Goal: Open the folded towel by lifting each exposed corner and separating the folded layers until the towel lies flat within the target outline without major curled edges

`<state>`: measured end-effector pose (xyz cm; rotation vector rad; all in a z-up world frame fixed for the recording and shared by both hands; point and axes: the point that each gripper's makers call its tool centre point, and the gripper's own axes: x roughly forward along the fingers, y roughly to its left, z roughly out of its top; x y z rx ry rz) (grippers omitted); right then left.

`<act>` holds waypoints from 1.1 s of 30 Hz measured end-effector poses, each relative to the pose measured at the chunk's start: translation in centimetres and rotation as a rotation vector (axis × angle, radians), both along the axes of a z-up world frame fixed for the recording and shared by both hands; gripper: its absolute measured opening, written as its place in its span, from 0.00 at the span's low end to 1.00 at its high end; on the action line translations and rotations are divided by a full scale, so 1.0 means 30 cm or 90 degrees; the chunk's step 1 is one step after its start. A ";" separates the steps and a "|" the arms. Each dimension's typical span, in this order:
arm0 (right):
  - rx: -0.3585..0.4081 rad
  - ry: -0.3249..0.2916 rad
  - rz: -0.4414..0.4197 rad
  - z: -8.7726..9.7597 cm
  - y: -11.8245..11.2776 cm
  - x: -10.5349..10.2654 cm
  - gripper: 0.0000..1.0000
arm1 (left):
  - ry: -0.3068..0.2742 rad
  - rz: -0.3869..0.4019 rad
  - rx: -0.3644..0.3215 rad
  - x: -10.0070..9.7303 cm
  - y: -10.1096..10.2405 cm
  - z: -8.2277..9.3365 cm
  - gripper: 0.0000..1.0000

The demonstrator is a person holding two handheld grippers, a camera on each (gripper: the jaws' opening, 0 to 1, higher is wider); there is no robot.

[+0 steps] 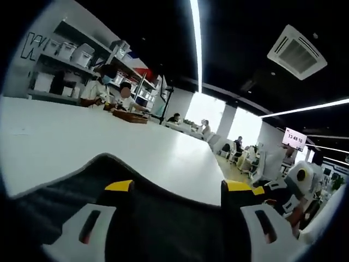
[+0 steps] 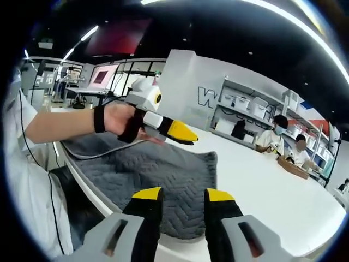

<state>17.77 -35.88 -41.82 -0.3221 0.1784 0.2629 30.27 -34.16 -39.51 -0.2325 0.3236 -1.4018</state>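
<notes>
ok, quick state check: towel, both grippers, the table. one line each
towel: dark grey, quilted, lying on the table, near edge reaching the table edge; whether still folded is unclear
left gripper: held over the towel's far side, jaws look closed, nothing visibly gripped
right gripper: low over the towel's near edge, jaws apart, holding nothing
table: white, towel on its near end

Dark grey quilted cloth towel [image 2: 163, 174]: matt, soft, stitched in a raised zigzag pattern. Smooth white tabletop [image 2: 272, 196]: flat, with a slight sheen. Right tongs [image 2: 182, 196]: black plastic jaws, matt, with yellow tips and pale grey moulded bodies. Left tongs [image 2: 188, 135]: glossy yellow plastic tip, smooth white casing.
</notes>
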 end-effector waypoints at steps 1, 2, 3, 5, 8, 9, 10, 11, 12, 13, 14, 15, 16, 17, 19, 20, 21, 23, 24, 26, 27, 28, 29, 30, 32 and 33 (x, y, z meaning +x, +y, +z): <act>-0.014 0.006 -0.001 -0.007 0.001 0.002 0.25 | -0.012 -0.011 0.007 -0.020 0.006 -0.001 0.62; -0.017 0.009 0.000 -0.011 0.003 0.003 0.25 | -0.016 -0.011 0.007 -0.025 0.011 0.001 0.62; -0.018 0.010 0.000 -0.012 0.003 0.003 0.25 | -0.017 -0.010 0.006 -0.027 0.013 0.002 0.62; -0.012 0.006 0.008 -0.009 0.014 0.005 0.25 | -0.021 -0.006 -0.009 -0.043 0.031 0.015 0.62; -0.017 0.009 0.011 -0.013 0.023 0.007 0.25 | -0.027 -0.010 -0.011 -0.062 0.043 0.022 0.62; -0.019 0.010 0.012 -0.014 0.026 0.007 0.24 | -0.036 -0.008 -0.004 -0.064 0.049 0.020 0.62; -0.020 0.012 0.014 -0.015 0.029 0.007 0.24 | -0.040 -0.004 -0.003 -0.065 0.052 0.020 0.62; -0.021 0.011 0.017 -0.014 0.035 0.005 0.25 | -0.041 -0.004 -0.002 -0.069 0.058 0.021 0.62; -0.022 0.009 0.019 -0.012 0.038 0.005 0.25 | -0.042 -0.005 -0.002 -0.074 0.063 0.022 0.62; -0.021 0.007 0.023 -0.009 0.041 0.005 0.25 | -0.043 -0.006 -0.007 -0.081 0.070 0.025 0.62; -0.017 0.007 0.024 -0.007 0.043 0.005 0.25 | -0.043 -0.006 -0.010 -0.086 0.075 0.028 0.62; -0.016 0.005 0.027 -0.004 0.047 0.005 0.25 | -0.047 -0.010 -0.012 -0.095 0.081 0.030 0.62; -0.016 0.005 0.030 -0.002 0.050 0.004 0.25 | -0.048 -0.011 -0.011 -0.099 0.086 0.029 0.61; -0.014 0.005 0.033 -0.002 0.054 0.003 0.26 | -0.047 -0.008 -0.010 -0.101 0.091 0.029 0.60; -0.005 -0.001 0.043 0.004 0.067 0.001 0.28 | -0.056 -0.009 -0.012 -0.110 0.105 0.031 0.61; -0.001 -0.001 0.047 0.004 0.072 0.001 0.29 | -0.056 -0.007 -0.014 -0.110 0.109 0.032 0.61; 0.005 0.002 0.052 0.003 0.078 0.000 0.30 | -0.056 -0.007 -0.015 -0.113 0.116 0.032 0.62; 0.010 -0.001 0.054 0.006 0.082 0.001 0.30 | -0.058 -0.007 -0.019 -0.123 0.126 0.034 0.62; 0.012 -0.003 0.059 0.009 0.089 0.000 0.31 | -0.059 -0.007 -0.020 -0.127 0.129 0.035 0.62; 0.015 -0.006 0.065 0.014 0.098 0.000 0.31 | -0.066 -0.010 -0.016 -0.145 0.143 0.030 0.62; 0.016 -0.007 0.068 0.014 0.101 0.000 0.31 | -0.070 -0.009 -0.013 -0.149 0.150 0.028 0.62; 0.015 -0.007 0.074 0.014 0.108 0.000 0.31 | -0.076 -0.008 -0.011 -0.151 0.157 0.026 0.62; 0.014 -0.006 0.076 0.012 0.111 0.000 0.31 | -0.076 -0.004 -0.013 -0.151 0.164 0.025 0.62; 0.012 -0.003 0.080 0.009 0.117 -0.001 0.31 | -0.075 -0.002 -0.015 -0.153 0.173 0.024 0.62; 0.010 -0.008 0.085 0.013 0.128 0.000 0.31 | -0.073 0.001 -0.020 -0.146 0.192 0.029 0.62; 0.010 -0.008 0.087 0.014 0.131 0.001 0.32 | -0.075 0.003 -0.024 -0.147 0.195 0.032 0.62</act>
